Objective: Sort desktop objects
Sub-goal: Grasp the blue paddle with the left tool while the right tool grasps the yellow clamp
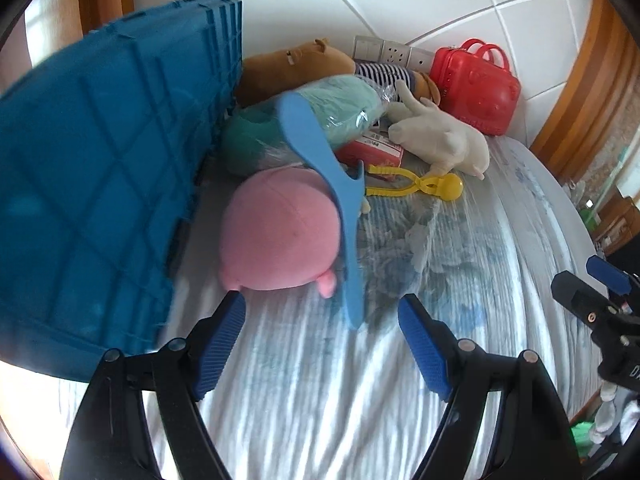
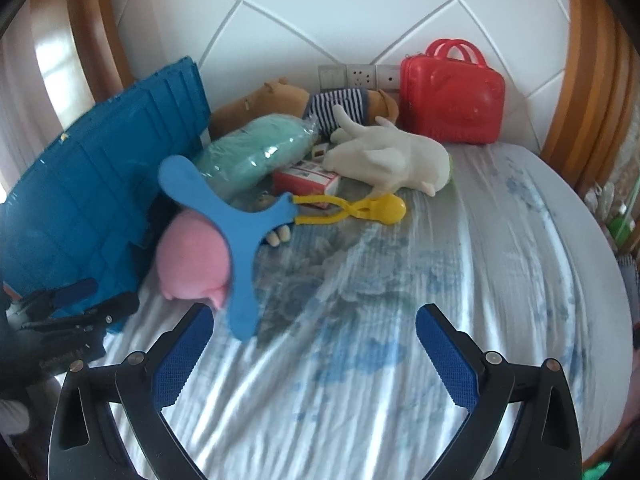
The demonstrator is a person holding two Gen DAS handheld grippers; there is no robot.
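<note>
Left wrist view: left gripper (image 1: pixel 322 320) has jaws wide, nothing between them, hovering over the bed (image 1: pixel 460 248). Blue three-armed toy (image 1: pixel 340 196) lies just ahead, one long arm running toward the jaws and ending between and just beyond the pads. It leans on the pink plush (image 1: pixel 280 232), which sits beside the blue crate (image 1: pixel 100 184). Further back: yellow clip toy (image 1: pixel 420 186), white plush (image 1: pixel 444 140), red case (image 1: pixel 476 88). The other gripper shows at the right edge, well off from the toy.

Right wrist view: right gripper (image 2: pixel 314 344) also has jaws wide and empty. Blue toy lies ahead and to the left, its nearest arm tip just beyond the left pad. Left hand judged nearer and better lined up along that arm. Red-and-white box (image 2: pixel 308 180) carries print, too small to read.
</note>
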